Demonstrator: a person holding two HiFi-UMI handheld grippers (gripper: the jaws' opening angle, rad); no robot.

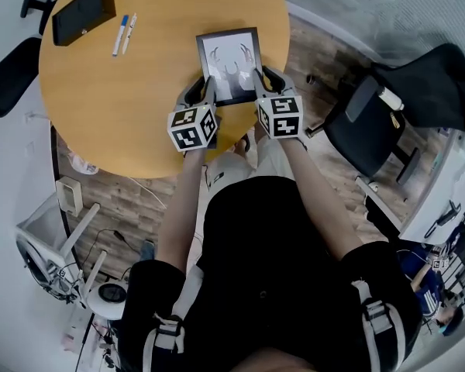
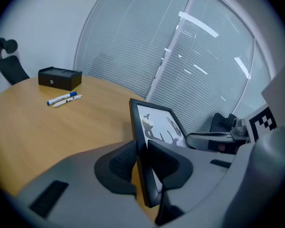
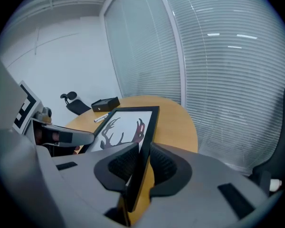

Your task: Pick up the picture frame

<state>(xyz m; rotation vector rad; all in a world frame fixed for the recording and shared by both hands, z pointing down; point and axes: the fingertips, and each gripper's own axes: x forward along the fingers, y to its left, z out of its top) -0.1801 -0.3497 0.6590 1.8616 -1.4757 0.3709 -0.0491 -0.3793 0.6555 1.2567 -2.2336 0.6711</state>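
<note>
Over the near edge of the round wooden table [image 1: 139, 91], the picture frame [image 1: 231, 56] lies between the two grippers, its long axis running straight away from the person. The left gripper [image 1: 207, 93] pinches the frame's left long side near the close corner, and the right gripper [image 1: 260, 80] pinches the right side opposite it. Both hands are equally near, so any lift should stay even across them. The far end juts out unsupported, seemingly clear of the tabletop.

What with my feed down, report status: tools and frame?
Left tool, right tool both shut on picture frame. Frame tilted, near edge up. Markers, black box clear.
</note>
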